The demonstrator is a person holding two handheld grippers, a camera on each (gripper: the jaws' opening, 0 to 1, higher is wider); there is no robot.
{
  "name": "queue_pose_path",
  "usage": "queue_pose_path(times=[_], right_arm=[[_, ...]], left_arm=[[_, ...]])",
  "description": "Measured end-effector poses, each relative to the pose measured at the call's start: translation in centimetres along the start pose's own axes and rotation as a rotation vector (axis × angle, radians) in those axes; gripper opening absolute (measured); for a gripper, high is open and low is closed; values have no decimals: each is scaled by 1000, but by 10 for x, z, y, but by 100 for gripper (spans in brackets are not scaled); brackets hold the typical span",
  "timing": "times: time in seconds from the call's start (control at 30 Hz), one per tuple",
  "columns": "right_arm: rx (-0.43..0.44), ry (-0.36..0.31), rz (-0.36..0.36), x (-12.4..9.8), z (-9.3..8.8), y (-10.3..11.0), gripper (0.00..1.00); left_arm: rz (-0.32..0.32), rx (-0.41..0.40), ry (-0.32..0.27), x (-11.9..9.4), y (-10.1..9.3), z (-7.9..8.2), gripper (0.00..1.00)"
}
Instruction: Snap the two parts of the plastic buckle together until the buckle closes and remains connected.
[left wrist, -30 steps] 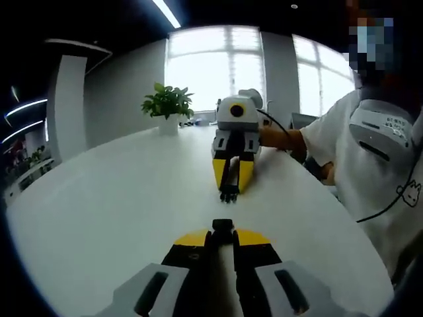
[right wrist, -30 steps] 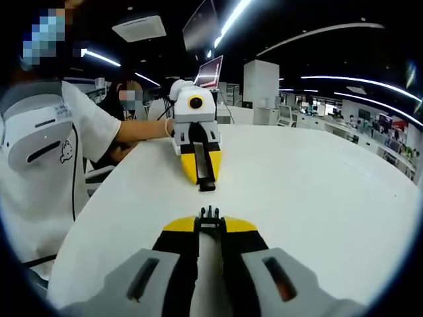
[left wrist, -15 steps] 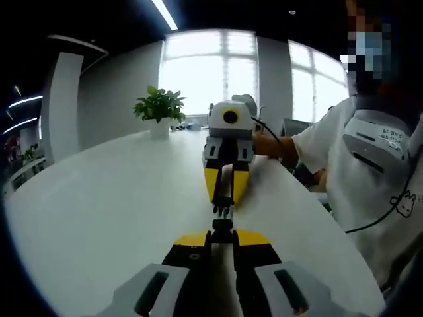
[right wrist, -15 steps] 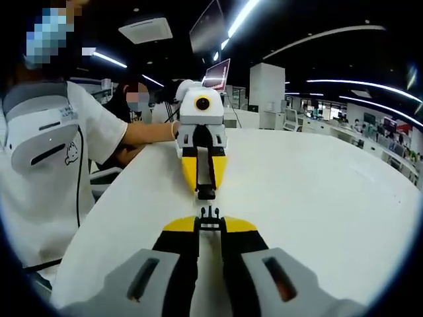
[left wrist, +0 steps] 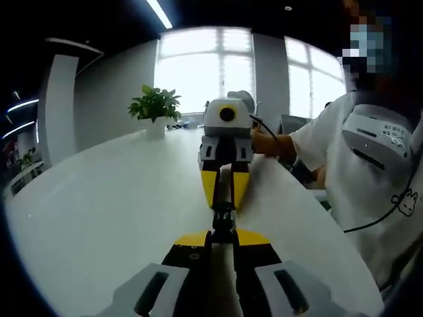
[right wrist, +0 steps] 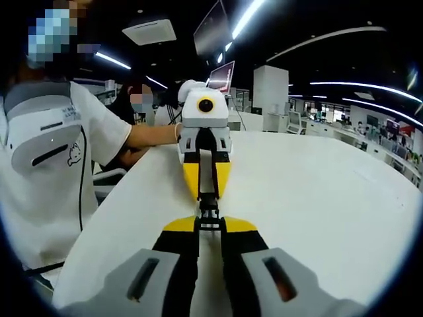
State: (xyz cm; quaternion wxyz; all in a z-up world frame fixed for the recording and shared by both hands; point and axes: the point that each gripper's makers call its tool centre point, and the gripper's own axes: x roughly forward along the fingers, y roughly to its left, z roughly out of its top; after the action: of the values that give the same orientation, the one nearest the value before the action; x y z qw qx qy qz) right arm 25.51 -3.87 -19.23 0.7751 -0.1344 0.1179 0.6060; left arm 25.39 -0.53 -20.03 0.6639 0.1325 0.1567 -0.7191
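Over the white table [left wrist: 99, 211], my left gripper [left wrist: 223, 232] is shut on the black socket half of the buckle [left wrist: 223, 226]. Facing it tip to tip, my right gripper [left wrist: 223, 206] is shut on the black pronged half [left wrist: 223, 213]. The two halves meet end to end between the yellow jaws; whether they have latched is hidden. In the right gripper view, the right gripper [right wrist: 209, 224] holds the pronged half [right wrist: 209, 216] against the socket half [right wrist: 208, 202] in the left gripper [right wrist: 207, 196].
A potted plant [left wrist: 155, 109] stands at the table's far edge by the windows. The person holding the grippers sits at the table's side [left wrist: 377, 158], [right wrist: 46, 145]. Another person [right wrist: 139, 99] and a monitor [right wrist: 221, 76] are behind.
The two grippers have closed the gap between them. The buckle halves, apart a second ago, now touch end to end.
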Motion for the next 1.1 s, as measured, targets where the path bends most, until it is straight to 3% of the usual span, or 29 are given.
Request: queue_pose_path(times=[0.53,0.7,0.9,1.0,1.1], right_arm=[[-1,-2,34,3,0,6,12],[-18,18,39,4,-1,6,12],[-15,6,26,3,-1,4,12],[-21,-19,4,1,3,1,18],[-39,3,4,1,0,1,24]], left_arm=[[-32,0,6,6,-6,1,11],[-31,16,40,10,-8,0,11],[-27,-6,20,9,-6,0,11],[-15,-8,8,5,-4,1,11],[-11,-15,-20,1,-3,7,11]])
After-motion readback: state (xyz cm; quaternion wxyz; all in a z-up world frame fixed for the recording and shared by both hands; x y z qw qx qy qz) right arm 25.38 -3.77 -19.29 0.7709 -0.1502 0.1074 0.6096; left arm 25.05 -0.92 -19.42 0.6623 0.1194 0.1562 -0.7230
